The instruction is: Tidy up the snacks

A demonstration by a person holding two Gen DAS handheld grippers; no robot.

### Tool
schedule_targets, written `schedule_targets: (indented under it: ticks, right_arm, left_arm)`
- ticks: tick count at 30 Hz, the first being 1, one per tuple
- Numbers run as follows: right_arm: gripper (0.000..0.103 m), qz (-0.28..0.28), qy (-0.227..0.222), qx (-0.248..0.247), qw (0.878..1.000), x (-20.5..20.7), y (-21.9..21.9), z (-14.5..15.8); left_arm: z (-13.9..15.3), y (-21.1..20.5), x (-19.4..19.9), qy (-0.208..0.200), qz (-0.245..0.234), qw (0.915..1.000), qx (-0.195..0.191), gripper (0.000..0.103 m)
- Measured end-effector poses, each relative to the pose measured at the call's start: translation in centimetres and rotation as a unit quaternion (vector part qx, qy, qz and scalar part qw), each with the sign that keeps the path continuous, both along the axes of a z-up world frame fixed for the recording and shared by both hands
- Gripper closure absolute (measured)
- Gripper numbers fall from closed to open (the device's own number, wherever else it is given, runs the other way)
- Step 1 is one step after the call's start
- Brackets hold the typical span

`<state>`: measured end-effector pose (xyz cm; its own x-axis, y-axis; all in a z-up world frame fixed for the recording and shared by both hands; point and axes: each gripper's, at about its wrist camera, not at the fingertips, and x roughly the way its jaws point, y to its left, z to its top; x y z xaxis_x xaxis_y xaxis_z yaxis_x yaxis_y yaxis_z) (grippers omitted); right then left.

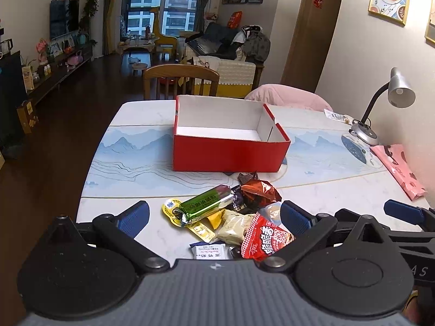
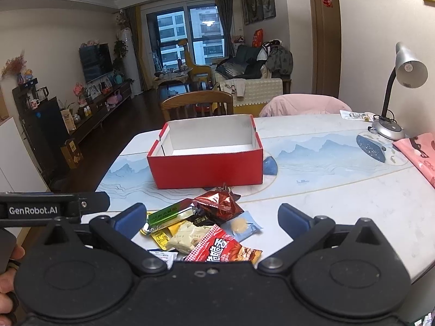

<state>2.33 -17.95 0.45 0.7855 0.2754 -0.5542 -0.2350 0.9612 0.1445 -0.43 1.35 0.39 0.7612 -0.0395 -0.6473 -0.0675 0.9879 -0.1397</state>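
An open red box (image 1: pixel 228 153) with a white inside stands on the table; it also shows in the right wrist view (image 2: pixel 206 168). In front of it lies a pile of snacks: a green bar (image 1: pixel 206 203) (image 2: pixel 170 216), a brown-red packet (image 1: pixel 259 191) (image 2: pixel 218 203), a red bag with white characters (image 1: pixel 265 240) (image 2: pixel 223 247), a cream wafer pack (image 1: pixel 233 228) (image 2: pixel 187 235) and a light blue packet (image 2: pixel 242 225). My left gripper (image 1: pixel 214 216) is open above the pile. My right gripper (image 2: pixel 212 217) is open above the pile too. Both hold nothing.
A grey desk lamp (image 1: pixel 391 100) (image 2: pixel 399 87) and a pink bag (image 1: pixel 399 168) (image 2: pixel 421 154) are at the table's right. A wooden chair (image 1: pixel 180 81) and a pink-covered chair (image 1: pixel 291 96) stand behind the table. A small packet (image 1: pixel 337 115) lies near the lamp.
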Motion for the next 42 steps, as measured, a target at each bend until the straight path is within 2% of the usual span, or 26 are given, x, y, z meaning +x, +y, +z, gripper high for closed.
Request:
schedule_targets:
  ticks: [24,42]
  right_arm:
    - [0.000,-0.015,0.007,-0.019,1.000,-0.6,-0.4,-0.2]
    - [0.000,-0.023,0.018,-0.021,0.999,-0.2,-0.6,-0.6]
  left_arm:
    - [-1.4,-1.3,0.9,0.041,-0.027,0.9987,-0.011,0.000]
    - [-1.7,-1.5,1.7,0.044,-0.030,0.9986,-0.003,0.000]
